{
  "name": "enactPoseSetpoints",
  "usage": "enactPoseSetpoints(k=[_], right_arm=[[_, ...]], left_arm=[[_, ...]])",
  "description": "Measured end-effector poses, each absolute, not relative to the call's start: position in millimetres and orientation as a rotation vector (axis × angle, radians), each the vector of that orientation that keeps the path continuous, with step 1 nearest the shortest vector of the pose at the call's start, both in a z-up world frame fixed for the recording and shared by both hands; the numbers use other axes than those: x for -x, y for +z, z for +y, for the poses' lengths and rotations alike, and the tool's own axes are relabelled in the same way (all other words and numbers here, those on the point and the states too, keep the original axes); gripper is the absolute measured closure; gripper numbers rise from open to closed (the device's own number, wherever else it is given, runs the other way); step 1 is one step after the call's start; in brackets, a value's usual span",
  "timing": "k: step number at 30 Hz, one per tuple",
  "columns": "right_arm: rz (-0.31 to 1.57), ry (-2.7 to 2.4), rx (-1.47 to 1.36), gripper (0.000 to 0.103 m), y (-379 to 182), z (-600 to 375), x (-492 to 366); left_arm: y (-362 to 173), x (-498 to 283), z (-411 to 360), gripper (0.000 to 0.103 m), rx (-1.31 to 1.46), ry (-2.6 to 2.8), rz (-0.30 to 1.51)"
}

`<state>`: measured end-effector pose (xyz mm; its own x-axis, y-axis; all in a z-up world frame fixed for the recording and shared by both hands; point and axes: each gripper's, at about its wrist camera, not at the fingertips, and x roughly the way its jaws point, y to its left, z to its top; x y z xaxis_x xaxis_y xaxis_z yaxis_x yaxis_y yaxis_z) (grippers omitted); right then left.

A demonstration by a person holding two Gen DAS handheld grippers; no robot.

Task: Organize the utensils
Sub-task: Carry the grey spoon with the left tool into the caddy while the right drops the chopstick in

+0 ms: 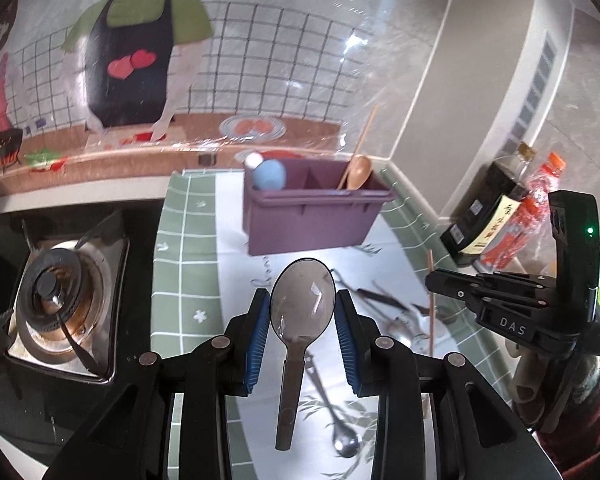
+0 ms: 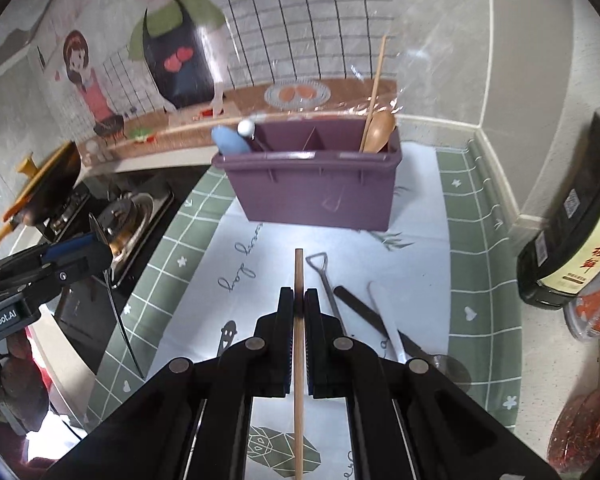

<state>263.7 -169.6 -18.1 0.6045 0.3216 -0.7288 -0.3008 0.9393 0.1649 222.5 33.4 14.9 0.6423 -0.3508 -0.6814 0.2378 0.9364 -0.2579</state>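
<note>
My left gripper (image 1: 302, 316) is shut on a metal spoon (image 1: 300, 308), its bowl pressed between the blue pads and its handle running back toward the camera. My right gripper (image 2: 299, 300) is shut on a wooden chopstick (image 2: 299, 272) that pokes out ahead of the fingers. Both are raised above the mat, in front of the purple utensil caddy (image 1: 312, 220) (image 2: 312, 196). The caddy's right compartment holds a wooden spoon (image 2: 380, 130) and a chopstick. A blue item with a white ball (image 2: 232, 138) stands in its left compartment. The right gripper (image 1: 434, 280) also shows at the right of the left wrist view.
Several utensils lie on the white-and-green mat (image 2: 480, 240): a shovel-handled piece (image 2: 324, 280), a black-handled one (image 2: 360, 308), a white-handled one (image 2: 384, 316), and a metal spoon (image 1: 342, 436). A gas stove (image 1: 60, 300) is left. A dark sauce bottle (image 2: 572, 248) stands at the right.
</note>
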Motion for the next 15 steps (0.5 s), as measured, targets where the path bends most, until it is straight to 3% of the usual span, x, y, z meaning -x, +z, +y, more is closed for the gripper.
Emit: enactPoseSetpoints(k=[8,15], right_arm=[[0.689,0.366,-0.069,0.099,40.9,-184.9,-260.0],[0.403,0.358,-0.051,0.099,161.4,-186.4,-267.2]], left_arm=[[78.7,-235.1,23.1,0.069,0.178,-0.401,0.672],[180.3,-271.7,16.1,0.069,0.169,-0.432,0.418]])
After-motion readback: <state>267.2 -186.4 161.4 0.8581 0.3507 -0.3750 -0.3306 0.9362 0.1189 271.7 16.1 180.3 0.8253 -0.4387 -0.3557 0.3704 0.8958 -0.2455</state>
